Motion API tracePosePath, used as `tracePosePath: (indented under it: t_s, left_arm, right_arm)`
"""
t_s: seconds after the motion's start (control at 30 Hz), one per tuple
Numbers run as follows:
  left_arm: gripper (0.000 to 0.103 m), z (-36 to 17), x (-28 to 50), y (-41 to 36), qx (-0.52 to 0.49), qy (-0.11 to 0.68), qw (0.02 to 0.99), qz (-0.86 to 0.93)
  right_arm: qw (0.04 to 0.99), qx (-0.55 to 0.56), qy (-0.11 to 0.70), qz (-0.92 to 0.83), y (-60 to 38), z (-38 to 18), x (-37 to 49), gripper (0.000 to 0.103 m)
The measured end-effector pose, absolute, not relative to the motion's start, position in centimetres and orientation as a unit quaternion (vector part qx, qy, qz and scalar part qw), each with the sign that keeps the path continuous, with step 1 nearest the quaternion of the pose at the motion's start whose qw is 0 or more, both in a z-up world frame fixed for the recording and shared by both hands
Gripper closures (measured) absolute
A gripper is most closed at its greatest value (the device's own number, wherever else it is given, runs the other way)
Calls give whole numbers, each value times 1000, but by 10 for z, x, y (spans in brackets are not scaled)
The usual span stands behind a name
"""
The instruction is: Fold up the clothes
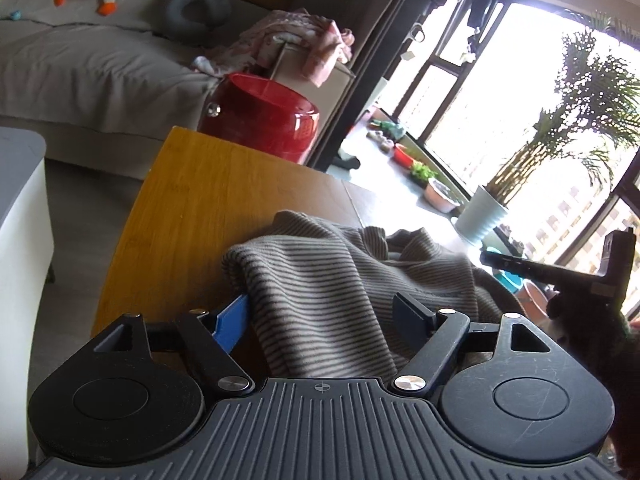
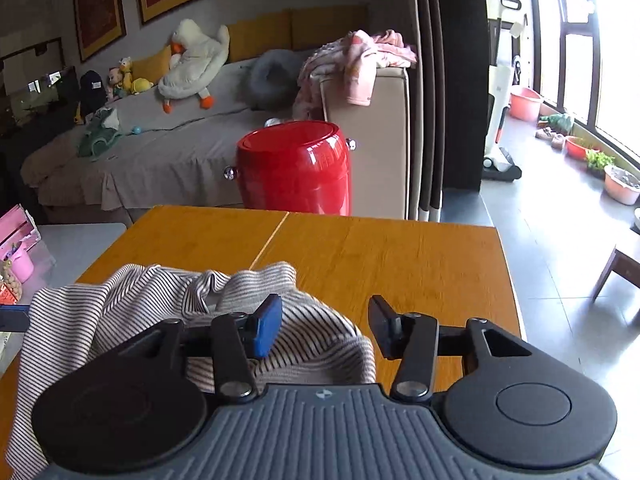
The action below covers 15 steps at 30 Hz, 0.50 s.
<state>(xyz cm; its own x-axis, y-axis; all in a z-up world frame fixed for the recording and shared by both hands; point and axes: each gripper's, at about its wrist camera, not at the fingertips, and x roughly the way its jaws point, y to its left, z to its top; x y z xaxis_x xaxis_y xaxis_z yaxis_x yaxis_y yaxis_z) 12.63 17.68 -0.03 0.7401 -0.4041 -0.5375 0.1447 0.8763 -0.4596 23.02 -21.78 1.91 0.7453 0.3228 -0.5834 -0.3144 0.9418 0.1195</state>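
Striped garment (image 2: 168, 300) lay bunched on wooden surface (image 2: 400, 256), near its front edge w/ bare wood beyond. Left gripper (image 1: 320, 312) had jaws apart, cloth heaped between & over them. Right gripper (image 2: 324, 328) also had jaws apart, garment's right end under its blue finger (image 2: 266, 330). Red bin (image 2: 294, 166), grey sofa (image 2: 160, 140) & windows behind.
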Motion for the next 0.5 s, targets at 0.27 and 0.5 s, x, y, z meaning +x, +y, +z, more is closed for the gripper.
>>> tracePosePath:
  t_s: [0.27,0.5]
  left_arm:
    - [16,-4,111,140,-199,321,903,-203]
    - [9,-1,106,109,-183,307,905,-229]
  right_arm:
    - [914,92,373,132,-269,-30,174,34]
    - [915,39,375,146,-251,-27,139,47]
